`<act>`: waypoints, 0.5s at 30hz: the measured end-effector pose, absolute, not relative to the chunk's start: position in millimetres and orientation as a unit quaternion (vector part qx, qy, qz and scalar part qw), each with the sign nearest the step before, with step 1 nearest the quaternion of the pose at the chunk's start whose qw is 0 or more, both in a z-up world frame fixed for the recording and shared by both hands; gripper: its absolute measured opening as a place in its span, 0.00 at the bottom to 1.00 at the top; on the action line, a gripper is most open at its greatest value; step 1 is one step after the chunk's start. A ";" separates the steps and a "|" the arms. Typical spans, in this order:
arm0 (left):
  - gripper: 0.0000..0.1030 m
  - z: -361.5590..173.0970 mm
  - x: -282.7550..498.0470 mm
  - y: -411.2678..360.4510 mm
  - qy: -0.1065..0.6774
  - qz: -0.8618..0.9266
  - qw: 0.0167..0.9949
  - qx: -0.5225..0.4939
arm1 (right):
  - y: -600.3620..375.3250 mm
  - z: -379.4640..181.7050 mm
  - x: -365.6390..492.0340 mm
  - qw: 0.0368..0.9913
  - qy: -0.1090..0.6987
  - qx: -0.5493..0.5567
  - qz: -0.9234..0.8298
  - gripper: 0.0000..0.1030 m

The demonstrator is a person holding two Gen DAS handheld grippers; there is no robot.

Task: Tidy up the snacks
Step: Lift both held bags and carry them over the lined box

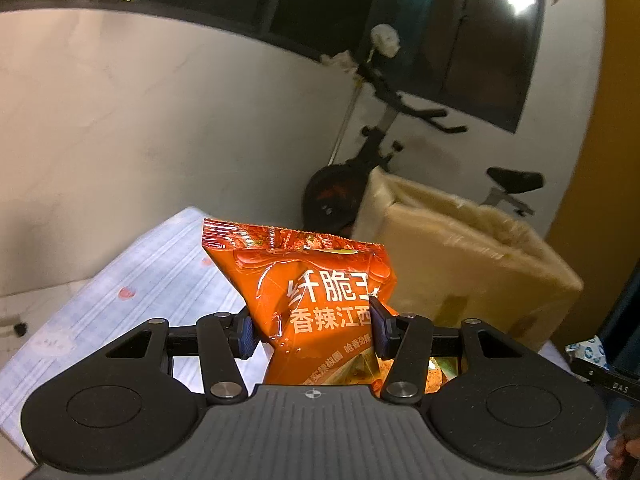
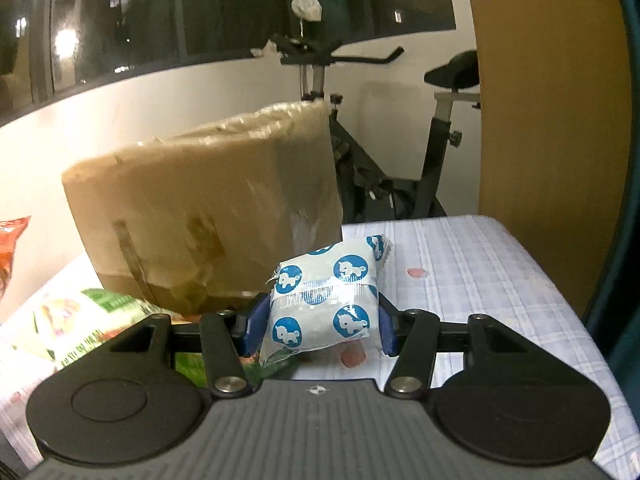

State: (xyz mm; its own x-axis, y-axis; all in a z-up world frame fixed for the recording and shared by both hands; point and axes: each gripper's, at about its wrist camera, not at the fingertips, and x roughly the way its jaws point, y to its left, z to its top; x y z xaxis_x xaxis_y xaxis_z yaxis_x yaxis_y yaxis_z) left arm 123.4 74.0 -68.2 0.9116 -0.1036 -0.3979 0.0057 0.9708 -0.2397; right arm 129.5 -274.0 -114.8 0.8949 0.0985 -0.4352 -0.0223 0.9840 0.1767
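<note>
Left wrist view: the left claw [image 1: 312, 330] is clamped on an orange snack bag [image 1: 316, 304], its blue pads [image 1: 246, 336] pressing the bag's sides so the foil pinches in. The bag stands upright above the table [image 1: 152, 276], crimped top edge uppermost. White Chinese print reads "脆" in the big line and "香辣江西" beneath; smaller lines lower down are too small to read. The table wears a pale striped cloth with small red marks. Behind the bag sits a tape-wrapped cardboard box [image 1: 472, 256], and past it an exercise bike [image 1: 384, 136] against the white wall.

Right wrist view: the right claw [image 2: 318, 326] grips a small white packet [image 2: 324, 300] printed with blue circles, each holding a white unicorn; no words are legible on it. It is held clear of the cloth. Only here a green-and-white snack bag [image 2: 84, 316] lies at lower left, its print blurred.
</note>
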 end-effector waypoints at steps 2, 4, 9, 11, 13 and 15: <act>0.53 -57.5 123.6 70.1 0.197 -0.036 0.973 -0.118 | -274.9 -104.7 127.6 0.972 0.216 0.086 0.036 0.54; 0.53 -47.5 124.7 67.0 0.185 -0.044 0.974 -0.119 | -277.0 -91.7 125.4 0.974 0.203 0.092 0.038 0.54; 0.53 -28.0 133.2 54.2 0.166 -0.060 0.978 -0.108 | -274.6 -60.6 126.2 0.979 0.174 0.094 0.050 0.55; 0.53 -21.5 138.2 48.4 0.160 -0.065 0.980 -0.102 | -268.9 -48.4 128.6 0.981 0.164 0.090 0.062 0.55; 0.53 -15.2 143.7 41.1 0.154 -0.072 0.981 -0.094 | -261.8 -38.3 132.0 0.981 0.155 0.086 0.074 0.55; 0.53 -9.8 148.9 32.9 0.149 -0.081 0.981 -0.089 | -255.9 -28.6 137.5 0.982 0.147 0.084 0.088 0.54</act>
